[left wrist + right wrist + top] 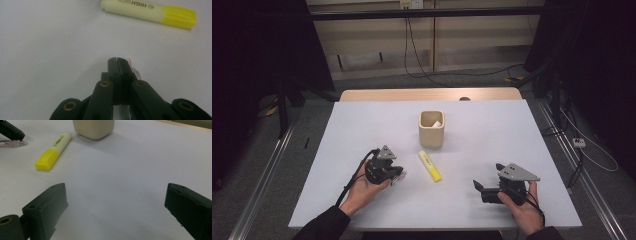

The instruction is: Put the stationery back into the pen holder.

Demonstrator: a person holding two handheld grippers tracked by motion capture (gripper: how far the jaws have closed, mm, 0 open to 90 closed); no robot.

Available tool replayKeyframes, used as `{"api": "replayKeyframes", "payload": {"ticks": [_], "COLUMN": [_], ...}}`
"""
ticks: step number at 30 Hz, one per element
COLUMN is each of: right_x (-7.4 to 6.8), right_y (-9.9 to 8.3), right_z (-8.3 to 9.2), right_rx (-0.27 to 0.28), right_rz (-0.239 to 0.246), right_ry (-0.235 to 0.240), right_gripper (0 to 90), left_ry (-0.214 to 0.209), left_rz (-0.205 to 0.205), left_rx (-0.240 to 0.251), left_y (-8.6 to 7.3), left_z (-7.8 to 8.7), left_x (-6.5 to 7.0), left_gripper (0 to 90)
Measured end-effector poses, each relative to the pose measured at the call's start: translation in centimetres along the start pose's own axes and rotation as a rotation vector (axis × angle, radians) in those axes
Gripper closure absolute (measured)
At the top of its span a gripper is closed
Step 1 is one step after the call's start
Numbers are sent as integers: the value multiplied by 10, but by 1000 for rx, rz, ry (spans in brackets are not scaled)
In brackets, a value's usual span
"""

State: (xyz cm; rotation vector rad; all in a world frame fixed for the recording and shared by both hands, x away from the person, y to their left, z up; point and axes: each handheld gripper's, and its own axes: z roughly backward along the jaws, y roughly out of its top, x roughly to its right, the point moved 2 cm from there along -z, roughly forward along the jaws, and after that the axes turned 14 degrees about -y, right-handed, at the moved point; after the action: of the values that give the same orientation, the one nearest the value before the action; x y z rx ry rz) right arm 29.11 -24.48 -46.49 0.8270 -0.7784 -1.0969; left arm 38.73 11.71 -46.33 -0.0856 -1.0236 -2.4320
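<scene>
A: Status on L side?

B: My left gripper [396, 174] sits lower left of centre in the high view, jaws pressed together. In the left gripper view there's a small clear plastic pen-like item with red marks [133, 70] touching the right side of the closed jaws near the tips. Can't tell if it's pinched or just lying alongside. In the right gripper view it lies flat on the table at the upper left edge, under the black jaw tip.

A: And R?

B: My right gripper [479, 189] is at lower right of the high view, jaws spread wide, nothing between them, only bare white tabletop [492, 130].

A: Where's the marker?

B: The yellow plastic highlighter with the brighter yellow cap [430, 165] lies flat at mid-frame in the high view, just right of the L gripper, not touching it. Cap end points toward the bottom of the frame. Above it, near but apart, stands the beige square-ish pen cup [431, 129], upright, w/ something pale inside that I can't make out.
</scene>
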Motion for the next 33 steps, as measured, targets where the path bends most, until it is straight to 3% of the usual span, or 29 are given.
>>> {"api": "replayKeyframes", "payload": {"ticks": [9,11,12,15,23,24,25,27,29,30,33], "right_x": [0,0,0,0,0,0,0,0,0,0,0], "right_y": [0,0,0,0,0,0,0,0,0,1,0], "right_z": [0,0,0,0,0,0,0,0,0,1,0], "right_rx": [1,1,1,1,2,2,1,2,5,7,2], "right_rz": [-1,-1,0,-1,-2,-1,-1,-3,-5,-3,-4], "right_ry": [1,2,2,1,3,4,3,4,8,7,7], "right_gripper": [40,40,40,40,40,40,40,40,40,39,40], "left_ry": [-18,1,-23,-12,-2,24,14,0,20,30,8], "left_rz": [-1,1,2,10,65,63,63,87,87,89,112], "left_rx": [-4,-8,-3,7,98,105,116,137,144,152,194], "left_y": [-1,-1,-1,-1,0,0,0,1,0,0,-1], "left_z": [0,1,1,2,21,25,28,32,36,38,45], "left_x": [0,1,0,-3,-13,-13,-14,-16,-18,-19,-23], "left_gripper": [900,900,900,900,833,794,734,536,344,287,155]}}
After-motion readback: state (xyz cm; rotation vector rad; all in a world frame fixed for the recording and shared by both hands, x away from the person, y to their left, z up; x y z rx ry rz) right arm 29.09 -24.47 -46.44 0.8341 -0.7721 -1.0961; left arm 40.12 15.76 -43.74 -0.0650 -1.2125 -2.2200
